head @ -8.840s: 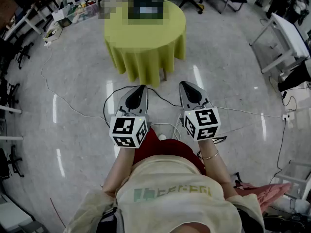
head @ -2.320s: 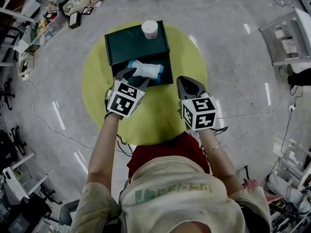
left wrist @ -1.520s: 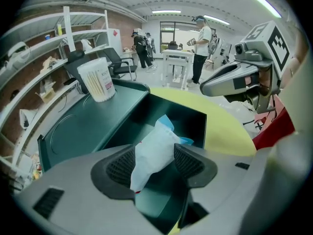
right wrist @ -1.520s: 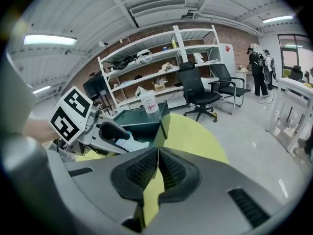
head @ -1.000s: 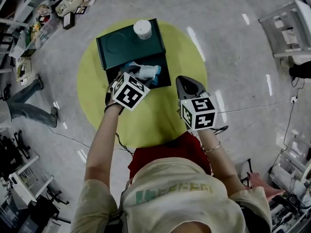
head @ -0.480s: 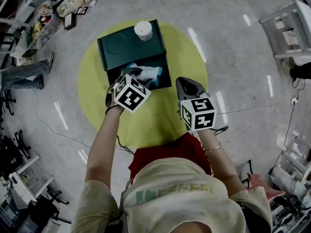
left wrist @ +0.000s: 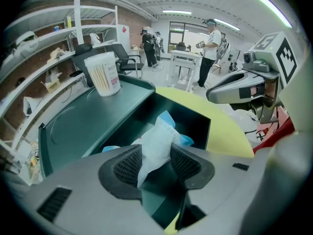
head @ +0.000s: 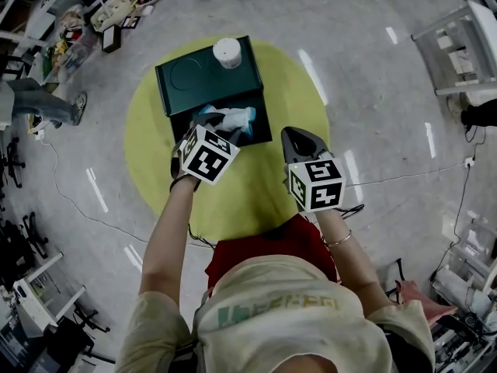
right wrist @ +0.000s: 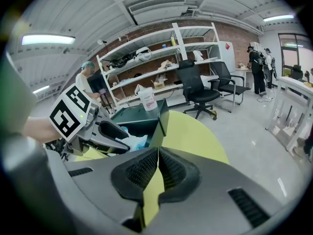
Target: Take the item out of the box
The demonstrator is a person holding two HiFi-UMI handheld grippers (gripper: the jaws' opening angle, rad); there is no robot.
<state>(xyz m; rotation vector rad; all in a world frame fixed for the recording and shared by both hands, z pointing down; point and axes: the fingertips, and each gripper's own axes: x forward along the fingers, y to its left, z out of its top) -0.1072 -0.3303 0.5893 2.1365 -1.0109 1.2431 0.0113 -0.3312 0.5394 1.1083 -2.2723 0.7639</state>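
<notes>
1. A round counter [head: 151,150] under a yellow cloth is carrying a dark green box [head: 186,92], which is sitting toward its far side.
2. The box is showing 1 flat closed part on the far side and 1 open compartment on the side nearer the person.
3. A white jar [head: 227,51] of cotton swabs is standing upright on the far corner of the flat part.
4. The left gripper [left wrist: 156,161] is reaching into the open compartment, and its 2 jaws are closing on a soft white and blue packet [left wrist: 160,140]; both pads are touching the packet, 1 on each side, so it is being grasped.
5. The packet is lying inside the open compartment, with its near end pinched between the pads and its blue edges sticking out beyond them.
6. The right gripper [right wrist: 156,173] is hovering over the bare yellow cloth, just beside the box and to the right of the left gripper, with its 2 jaws clenched together and nothing between them.
</notes>
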